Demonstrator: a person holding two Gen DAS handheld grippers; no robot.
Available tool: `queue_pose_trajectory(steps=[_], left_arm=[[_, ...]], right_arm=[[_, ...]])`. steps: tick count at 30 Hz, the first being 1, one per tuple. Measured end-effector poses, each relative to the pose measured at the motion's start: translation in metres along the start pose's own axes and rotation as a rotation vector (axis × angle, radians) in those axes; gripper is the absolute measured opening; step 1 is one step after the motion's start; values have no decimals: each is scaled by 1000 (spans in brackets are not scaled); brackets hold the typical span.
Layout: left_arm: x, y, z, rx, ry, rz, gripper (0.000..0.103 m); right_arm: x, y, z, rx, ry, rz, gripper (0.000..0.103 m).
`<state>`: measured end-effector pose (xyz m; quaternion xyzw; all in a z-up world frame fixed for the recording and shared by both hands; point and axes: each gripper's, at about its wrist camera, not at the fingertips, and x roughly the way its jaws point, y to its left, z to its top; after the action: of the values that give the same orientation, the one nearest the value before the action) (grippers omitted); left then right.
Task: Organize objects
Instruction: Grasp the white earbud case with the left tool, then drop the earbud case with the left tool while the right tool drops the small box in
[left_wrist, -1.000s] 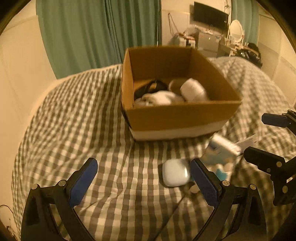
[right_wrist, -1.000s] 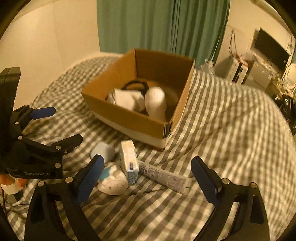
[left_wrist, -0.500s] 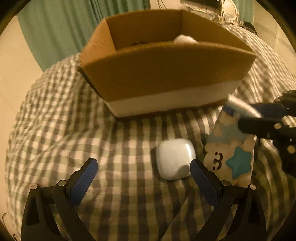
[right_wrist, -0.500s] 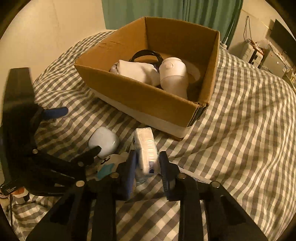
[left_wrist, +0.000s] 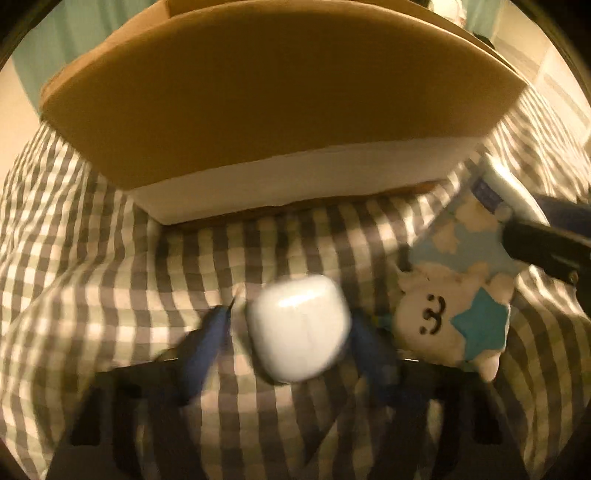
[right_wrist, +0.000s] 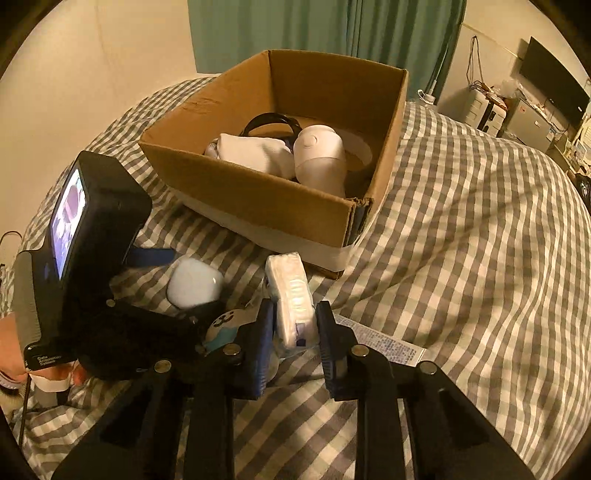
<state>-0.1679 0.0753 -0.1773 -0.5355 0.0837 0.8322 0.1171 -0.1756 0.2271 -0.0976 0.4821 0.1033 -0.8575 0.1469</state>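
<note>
The left gripper (left_wrist: 291, 332) straddles a white earbud case (left_wrist: 300, 328) on the checked bedspread (left_wrist: 110, 258); its blue fingers (left_wrist: 208, 339) sit at either side of the case, blurred, and contact cannot be determined. Just right of the case lies a bear-print pouch (left_wrist: 454, 321). The right gripper (right_wrist: 295, 336) is closed on a white tissue pack (right_wrist: 291, 299), held upright beside the pouch. A toothpaste tube (right_wrist: 384, 345) lies under the right finger. Behind stands the cardboard box (right_wrist: 258, 192), containing a white cloth (right_wrist: 255, 153), a black band (right_wrist: 271, 122) and a white round device (right_wrist: 319, 155).
</note>
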Motion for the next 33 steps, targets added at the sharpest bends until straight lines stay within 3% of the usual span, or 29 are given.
queue_pose_trajectory(steps=[1,11,23,27,33], left_arm=[[-1,-1,-1,8,-4,5,49],[-30,5,-12,-20,-30,-33,48],[-90,9,-12,7,-130,-43,48],[-111,19,-27,-5,-170,-54,48],[-133,14,-13,-2,-227,-64,48]], right_arm=[[0,0,-1,0,-1,-1,22],[-15,5,-8,-14,-45,-58,20],[-53,20,-5,-45,-88,-129,20],[-69,28,-2,-55,-113,-146,20],[-91,43,2,-68,-149,-154,20]])
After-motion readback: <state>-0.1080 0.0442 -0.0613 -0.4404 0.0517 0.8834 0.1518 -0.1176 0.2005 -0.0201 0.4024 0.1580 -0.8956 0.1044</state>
